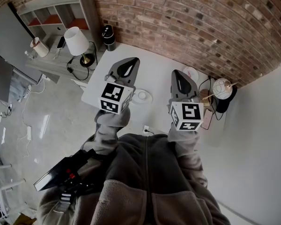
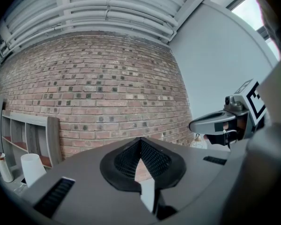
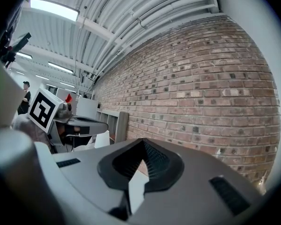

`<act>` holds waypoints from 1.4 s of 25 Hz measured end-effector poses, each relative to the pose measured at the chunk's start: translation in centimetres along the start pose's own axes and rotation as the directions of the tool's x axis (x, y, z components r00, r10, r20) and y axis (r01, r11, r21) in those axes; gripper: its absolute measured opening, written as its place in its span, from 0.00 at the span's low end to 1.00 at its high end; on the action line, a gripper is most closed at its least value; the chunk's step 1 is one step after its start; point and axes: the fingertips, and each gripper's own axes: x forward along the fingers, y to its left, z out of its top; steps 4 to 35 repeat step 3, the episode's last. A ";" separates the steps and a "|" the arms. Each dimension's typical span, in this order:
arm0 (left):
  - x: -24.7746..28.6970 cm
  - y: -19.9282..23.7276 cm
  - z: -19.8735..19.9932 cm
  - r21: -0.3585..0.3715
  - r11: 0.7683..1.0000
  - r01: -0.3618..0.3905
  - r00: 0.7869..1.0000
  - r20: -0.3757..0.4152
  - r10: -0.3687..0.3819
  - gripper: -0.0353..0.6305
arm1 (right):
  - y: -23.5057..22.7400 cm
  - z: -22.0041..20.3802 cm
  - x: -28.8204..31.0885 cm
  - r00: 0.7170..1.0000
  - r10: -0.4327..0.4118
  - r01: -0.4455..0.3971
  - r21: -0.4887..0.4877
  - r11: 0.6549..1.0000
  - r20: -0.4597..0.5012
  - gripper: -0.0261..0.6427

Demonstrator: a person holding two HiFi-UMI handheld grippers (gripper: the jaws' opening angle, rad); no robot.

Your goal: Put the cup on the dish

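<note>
Right tool (image 3: 143, 149), jaws together, faces brick wall (image 3: 201, 93).

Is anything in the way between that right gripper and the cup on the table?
Nothing visible. What looks like the cup sits on the table just beyond the right gripper, and no object shows on the tabletop between it and the dish.

Bright even light, heavy fisheye warp (dark vignetted corners)

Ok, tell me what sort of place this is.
Probably a converted industrial workspace or office: an exposed brick wall, painted ceiling pipes, and a white table beside a cubby shelf and lamp.
</note>
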 end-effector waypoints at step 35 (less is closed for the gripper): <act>-0.1 -0.1 -0.3 -0.002 1.000 0.004 1.000 -0.003 -0.004 0.06 | 0.1 -0.2 -0.2 1.000 -0.007 0.007 -0.002 1.000 0.001 0.04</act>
